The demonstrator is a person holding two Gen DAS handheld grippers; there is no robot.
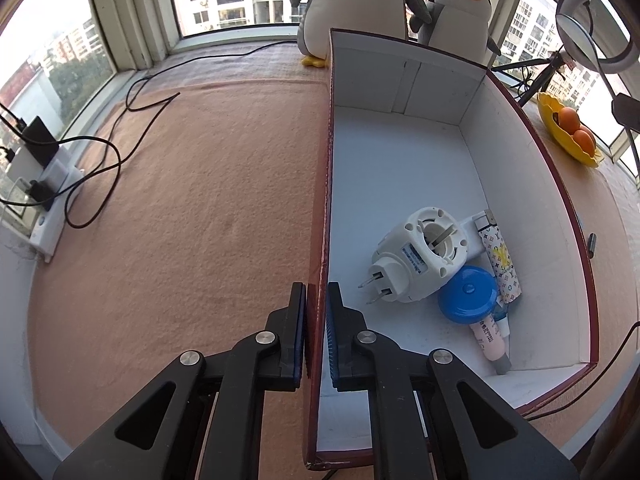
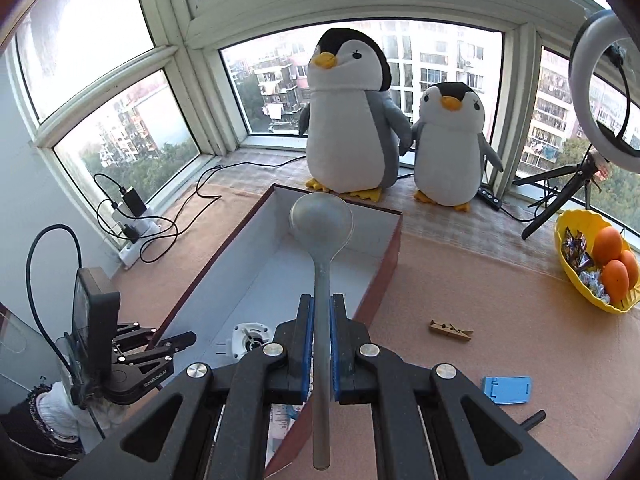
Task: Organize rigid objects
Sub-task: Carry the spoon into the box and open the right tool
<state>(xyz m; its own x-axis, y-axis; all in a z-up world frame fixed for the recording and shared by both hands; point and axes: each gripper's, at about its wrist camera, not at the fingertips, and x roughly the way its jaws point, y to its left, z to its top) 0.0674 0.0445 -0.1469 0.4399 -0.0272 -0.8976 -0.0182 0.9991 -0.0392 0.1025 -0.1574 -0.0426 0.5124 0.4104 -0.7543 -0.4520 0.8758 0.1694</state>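
While your left gripper pinches the white-lined, red-edged cardboard box's wall, your right gripper clamps the translucent grey plastic spoon's handle above it.

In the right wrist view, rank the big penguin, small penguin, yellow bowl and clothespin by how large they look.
Largest to smallest:
1. big penguin
2. small penguin
3. yellow bowl
4. clothespin
The clothespin lies nearest the camera, yet looks smallest.
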